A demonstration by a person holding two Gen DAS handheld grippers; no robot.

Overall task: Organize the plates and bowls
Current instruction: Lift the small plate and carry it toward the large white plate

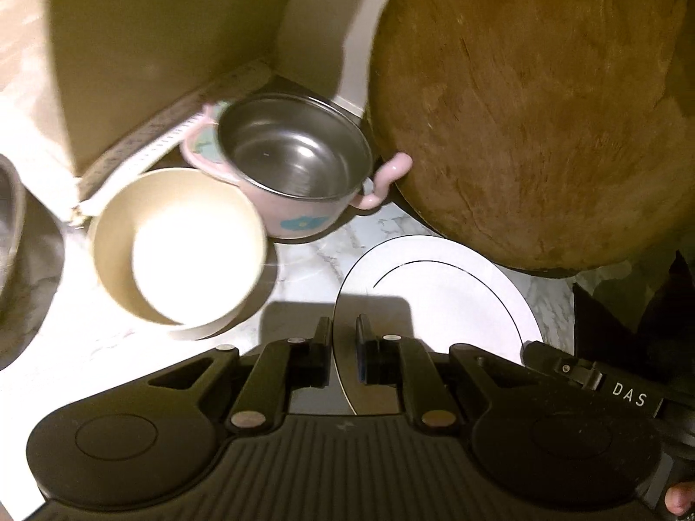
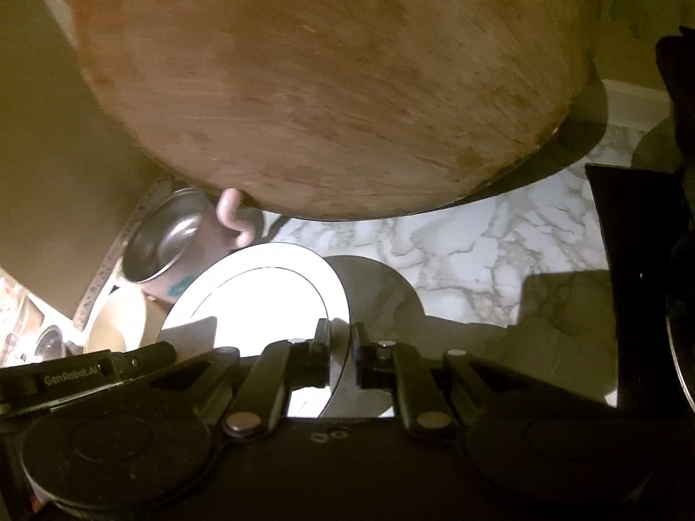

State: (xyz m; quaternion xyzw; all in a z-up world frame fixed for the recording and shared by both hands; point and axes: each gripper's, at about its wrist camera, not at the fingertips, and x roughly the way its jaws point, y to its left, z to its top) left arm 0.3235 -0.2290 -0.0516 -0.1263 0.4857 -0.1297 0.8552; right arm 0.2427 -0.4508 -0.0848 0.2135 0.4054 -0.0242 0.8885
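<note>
Left gripper (image 1: 343,347): its two black fingers are pressed onto the near-left rim of the white plate (image 1: 443,286), one finger on each face of the rim.
Right gripper (image 2: 341,347): pinching the opposite rim of the same plate (image 2: 260,286), the rim edge standing between its fingers.
White plate: flat and round, with a thin dark ring inside the rim; held between both grippers above the marble counter (image 1: 312,260), casting a shadow on it in the right wrist view.
Cream bowl (image 1: 178,247): stands on the counter to the left of the plate, empty, brightly lit inside.
Pink pot (image 1: 295,160): steel-lined, with a blue flower on its side and curled pink handles; sits just behind the cream bowl, touching it or nearly so, beside the wooden board.
Wooden board (image 1: 530,104): large, round, leaning upright behind the plate; one handle of the pot reaches its edge.
Wall corner (image 1: 143,52): behind the pot and bowl, with a tiled strip along its foot.
Fingertip (image 1: 680,499): a person's, at the lower right edge of the left wrist view.
</note>
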